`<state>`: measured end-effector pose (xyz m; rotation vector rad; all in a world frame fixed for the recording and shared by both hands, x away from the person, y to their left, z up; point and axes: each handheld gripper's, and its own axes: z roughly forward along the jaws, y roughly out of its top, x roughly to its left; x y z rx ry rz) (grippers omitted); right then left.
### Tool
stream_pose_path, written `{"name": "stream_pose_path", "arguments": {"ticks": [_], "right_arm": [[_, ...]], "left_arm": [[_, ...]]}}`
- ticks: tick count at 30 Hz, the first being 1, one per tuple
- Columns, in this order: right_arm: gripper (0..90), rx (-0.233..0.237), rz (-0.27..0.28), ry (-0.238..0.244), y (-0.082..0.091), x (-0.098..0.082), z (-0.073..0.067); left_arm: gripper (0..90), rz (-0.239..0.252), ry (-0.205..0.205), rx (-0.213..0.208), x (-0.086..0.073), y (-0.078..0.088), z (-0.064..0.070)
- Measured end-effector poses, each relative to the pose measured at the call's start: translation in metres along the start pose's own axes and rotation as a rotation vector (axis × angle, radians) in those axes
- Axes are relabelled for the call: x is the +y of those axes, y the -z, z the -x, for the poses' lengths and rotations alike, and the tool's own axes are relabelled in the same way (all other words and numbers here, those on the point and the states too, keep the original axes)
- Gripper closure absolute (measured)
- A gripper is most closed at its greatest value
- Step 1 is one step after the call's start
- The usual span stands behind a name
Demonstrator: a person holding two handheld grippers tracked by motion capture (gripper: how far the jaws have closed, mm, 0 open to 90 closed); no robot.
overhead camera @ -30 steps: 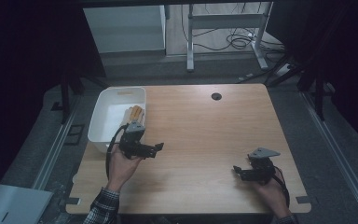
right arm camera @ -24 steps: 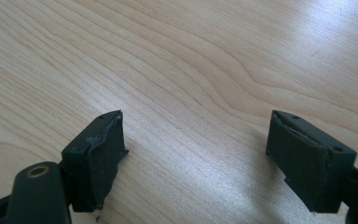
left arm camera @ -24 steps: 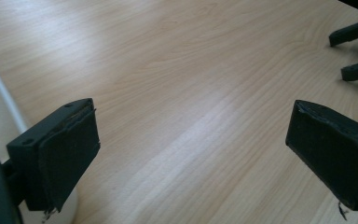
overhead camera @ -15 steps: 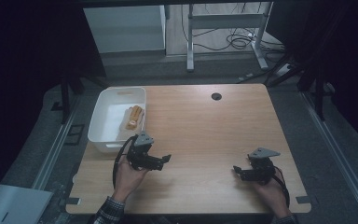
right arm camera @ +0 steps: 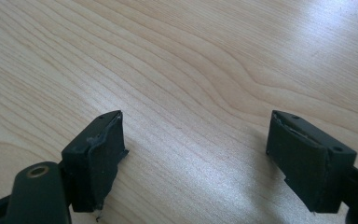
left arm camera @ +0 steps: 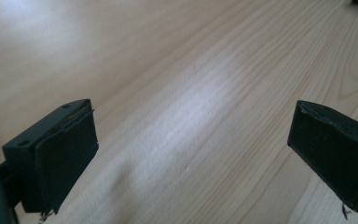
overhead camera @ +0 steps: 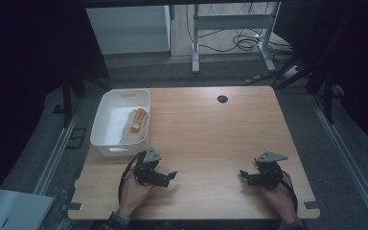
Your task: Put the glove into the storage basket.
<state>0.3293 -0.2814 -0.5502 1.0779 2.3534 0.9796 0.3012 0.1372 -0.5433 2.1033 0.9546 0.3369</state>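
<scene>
Dim floor, desk legs and loose cables lie beyond the far edge of a pale wooden tabletop (overhead camera: 211, 134); a round dark grommet (overhead camera: 222, 99) sits near its far side.

At the near left, the left hand (overhead camera: 133, 190) holds the left hand-held gripper (overhead camera: 168, 176) low over the wood, its tips pointing toward the middle of the tabletop; in the left gripper view its two black jaws stand wide apart with bare wood grain between them, and nothing is held; whether the pads rest on the surface I cannot tell.

At the near right, the right hand (overhead camera: 279, 195) holds the right hand-held gripper (overhead camera: 243, 175), its tips pointing left toward the other one, the two well apart; a grey three-cornered plate (overhead camera: 270, 156) tops it; in the right gripper view its jaws are likewise spread wide, empty, over bare wood.

On the left edge of the tabletop sits a white plastic bin (overhead camera: 106, 125), just beyond the left hand-held gripper; inside, against its right wall, lies an orange-tan object (overhead camera: 137, 120), too small to name.
</scene>
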Motion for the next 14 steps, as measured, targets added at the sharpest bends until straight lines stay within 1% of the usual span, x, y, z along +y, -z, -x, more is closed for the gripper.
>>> {"name": "stream_pose_path", "arguments": {"ticks": [2, 5, 6, 7, 8, 9, 14], "right_arm": [[19.5, 0.0, 0.002, 0.003, 0.0, 0.0, 0.0], [19.5, 0.0, 0.002, 0.003, 0.0, 0.0, 0.0], [19.5, 0.0, 0.002, 0.003, 0.0, 0.0, 0.0], [19.4, 0.001, 0.004, 0.002, 0.0, 0.0, 0.0], [19.3, 0.002, 0.004, 0.002, 0.0, 0.0, 0.0], [19.2, 0.001, 0.002, 0.004, 0.0, 0.0, 0.0], [19.0, 0.001, 0.001, 0.002, 0.0, 0.0, 0.0]], "left_arm": [[1.5, -0.018, -0.002, 0.011, -0.006, -0.004, -0.001], [1.5, -0.063, -0.015, 0.031, -0.014, -0.012, -0.002], [1.5, -0.081, -0.016, 0.043, -0.018, -0.015, -0.002], [1.4, -0.088, -0.018, 0.048, -0.019, -0.017, -0.002], [0.8, -0.092, -0.007, 0.039, -0.02, -0.018, -0.003], [0.6, -0.093, -0.002, 0.047, -0.02, -0.018, -0.003], [0.0, -0.096, 0.001, 0.047, -0.02, -0.018, -0.004]]}}
